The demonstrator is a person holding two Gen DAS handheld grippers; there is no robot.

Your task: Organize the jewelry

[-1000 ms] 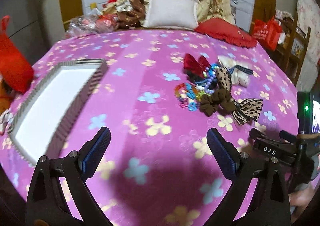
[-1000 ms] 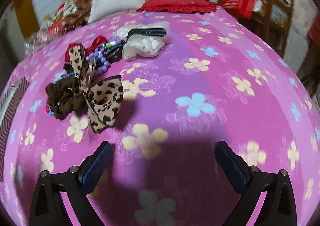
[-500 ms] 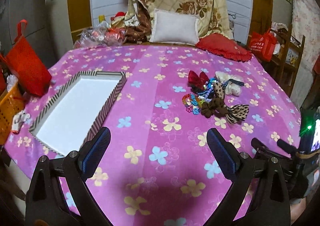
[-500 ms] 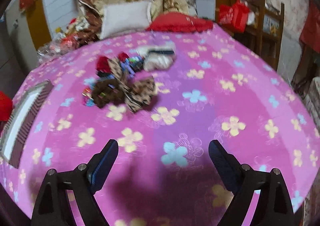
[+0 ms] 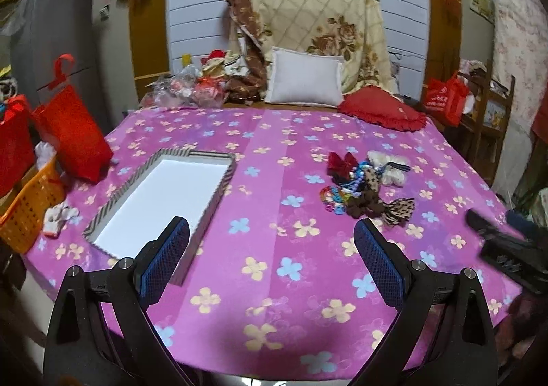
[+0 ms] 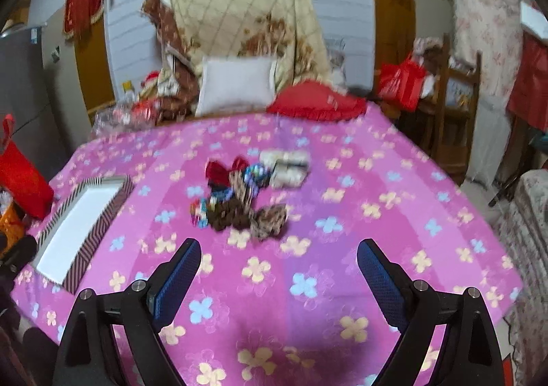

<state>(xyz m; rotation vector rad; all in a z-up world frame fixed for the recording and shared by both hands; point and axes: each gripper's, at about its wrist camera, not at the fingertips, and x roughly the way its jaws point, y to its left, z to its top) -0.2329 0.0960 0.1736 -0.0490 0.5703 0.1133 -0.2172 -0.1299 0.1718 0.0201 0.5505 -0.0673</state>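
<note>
1. Both jaws stand wide and empty: left gripper [image 5: 270, 249], right gripper [image 6: 277, 269]
2. I have bare tablecloth [image 5: 274, 269] between the striped tray [image 5: 219, 192] near its left edge and the jewelry pile [image 5: 363, 187], blurred in the right view
3. Since a second ago, both grippers pulled back and up; they point downward

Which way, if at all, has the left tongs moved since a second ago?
Yes. The left tongs have backed away and risen: the striped tray and accessory pile now look smaller and farther off.
</note>
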